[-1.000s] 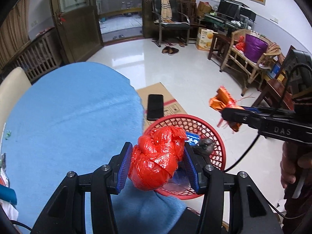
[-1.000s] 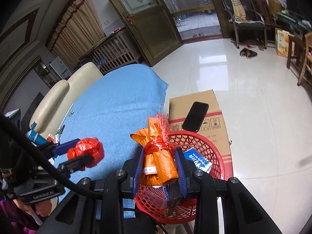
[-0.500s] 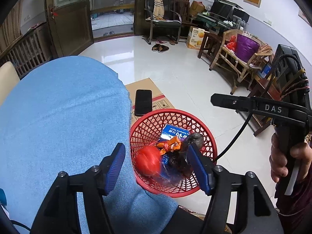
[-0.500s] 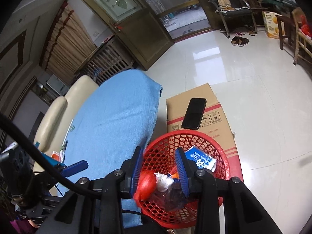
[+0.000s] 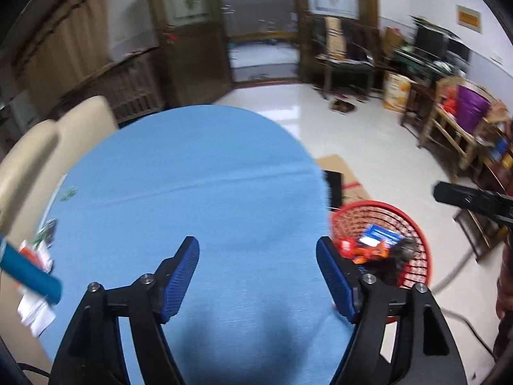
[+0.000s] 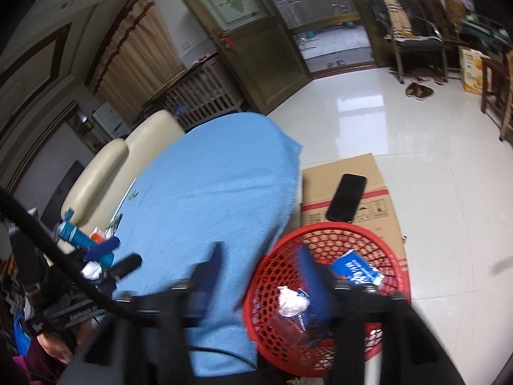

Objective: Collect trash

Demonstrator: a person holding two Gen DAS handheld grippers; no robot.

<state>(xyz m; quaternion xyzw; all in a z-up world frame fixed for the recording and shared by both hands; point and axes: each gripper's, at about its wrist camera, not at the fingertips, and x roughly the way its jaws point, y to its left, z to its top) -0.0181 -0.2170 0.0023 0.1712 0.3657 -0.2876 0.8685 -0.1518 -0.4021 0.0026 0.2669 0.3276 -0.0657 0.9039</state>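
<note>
Trash (image 5: 35, 256) left to collect lies at the worktop's (image 5: 198, 192) left edge, nearer the left gripper (image 5: 258, 277) than the right gripper (image 6: 261, 276). Both jaws, just opening, stand spread and empty; the basket (image 6: 323, 229) sits off the right edge.

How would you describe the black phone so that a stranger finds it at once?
Start at the table with the blue cloth. Beside it on the floor lies a flat cardboard box, just behind the red basket. The phone rests on the cardboard: the only flat, glossy black slab there.
</note>
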